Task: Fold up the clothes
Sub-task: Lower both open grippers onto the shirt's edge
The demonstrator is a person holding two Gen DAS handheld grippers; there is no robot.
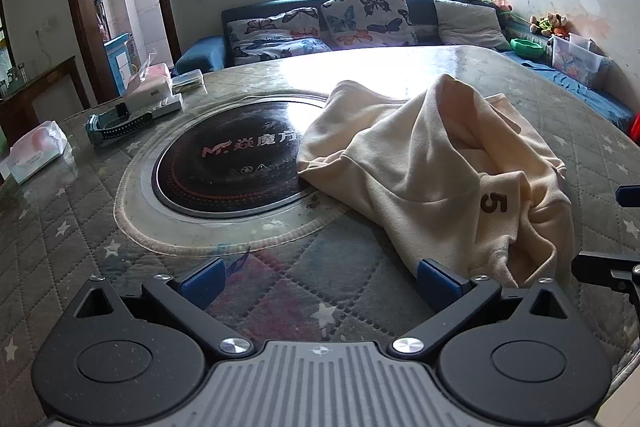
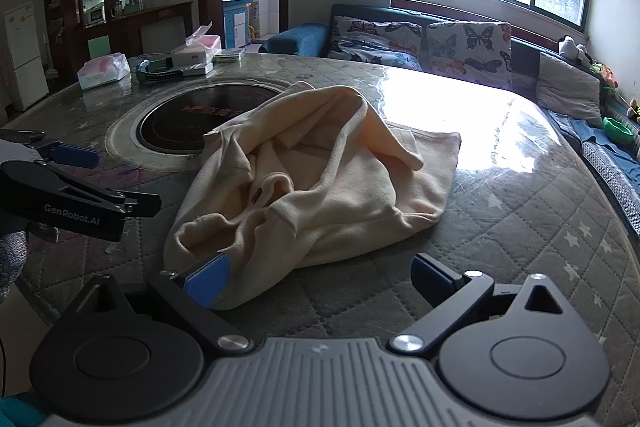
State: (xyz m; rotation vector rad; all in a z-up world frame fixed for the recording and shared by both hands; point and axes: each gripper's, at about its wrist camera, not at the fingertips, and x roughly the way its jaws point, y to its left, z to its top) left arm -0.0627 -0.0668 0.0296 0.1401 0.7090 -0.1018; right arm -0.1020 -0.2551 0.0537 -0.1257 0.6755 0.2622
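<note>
A cream garment (image 1: 436,163) with a brown "5" lies crumpled on the round quilted table (image 1: 80,227), its far edge over the black inset cooktop (image 1: 228,163). My left gripper (image 1: 320,281) is open and empty, low over the table just left of the garment's near edge. The garment also shows in the right wrist view (image 2: 320,179). My right gripper (image 2: 320,281) is open, with its left pad (image 2: 208,279) touching the garment's near corner. The left gripper shows at the left of the right wrist view (image 2: 76,155).
Tissue packs (image 1: 36,151), a white box (image 1: 154,95) and a blue watch-like item (image 1: 116,125) sit at the table's far left. A sofa with butterfly cushions (image 1: 360,13) runs behind the table, under the window.
</note>
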